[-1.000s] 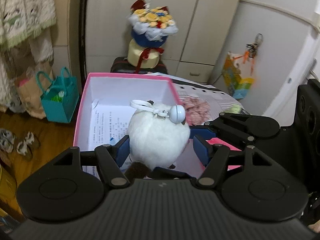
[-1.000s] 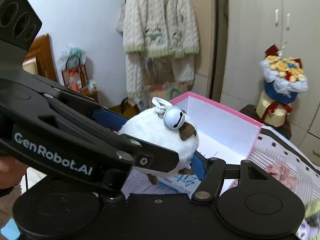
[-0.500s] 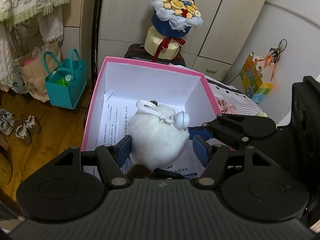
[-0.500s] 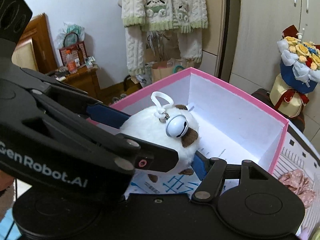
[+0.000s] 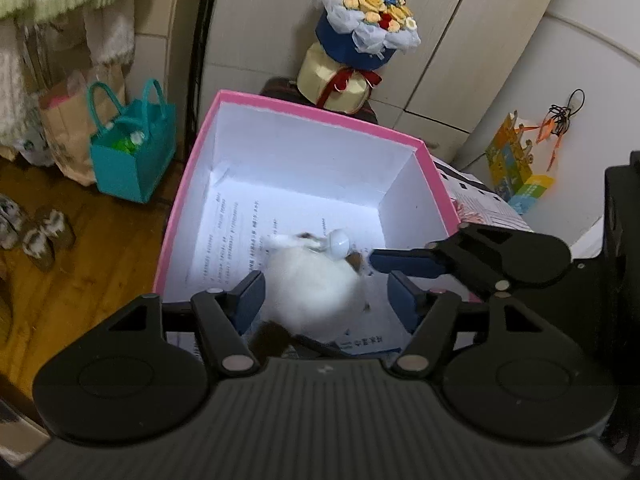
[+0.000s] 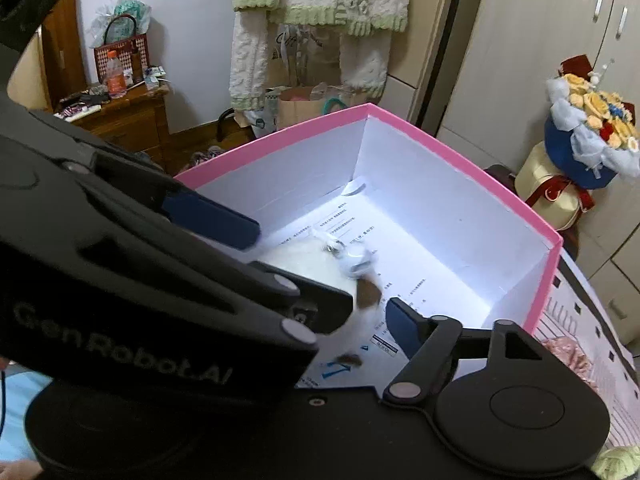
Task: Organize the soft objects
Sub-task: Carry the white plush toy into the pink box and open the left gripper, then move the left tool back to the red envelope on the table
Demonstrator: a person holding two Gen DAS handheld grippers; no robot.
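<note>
A white plush toy with a silver bell and brown patches shows blurred inside the pink box, low over the printed paper on its floor. My left gripper straddles it with its jaws opening slightly, and a gap shows at the right pad. From the right, my right gripper reaches in with its jaws opening. Its blue pad stands clear of the plush toy. Its other finger is hidden behind the left gripper's black body. Neither gripper presses on the toy.
The box's white walls stand tall around both grippers. A flower bouquet stands behind the box, and a teal bag sits on the wooden floor to its left. On the table at right lie a pink fabric piece and a green soft item.
Both grippers came forward and down over the box with the plush toy between them. Their jaws have widened, the right more, and the toy now sits lower and blurred, loose from the pads.
</note>
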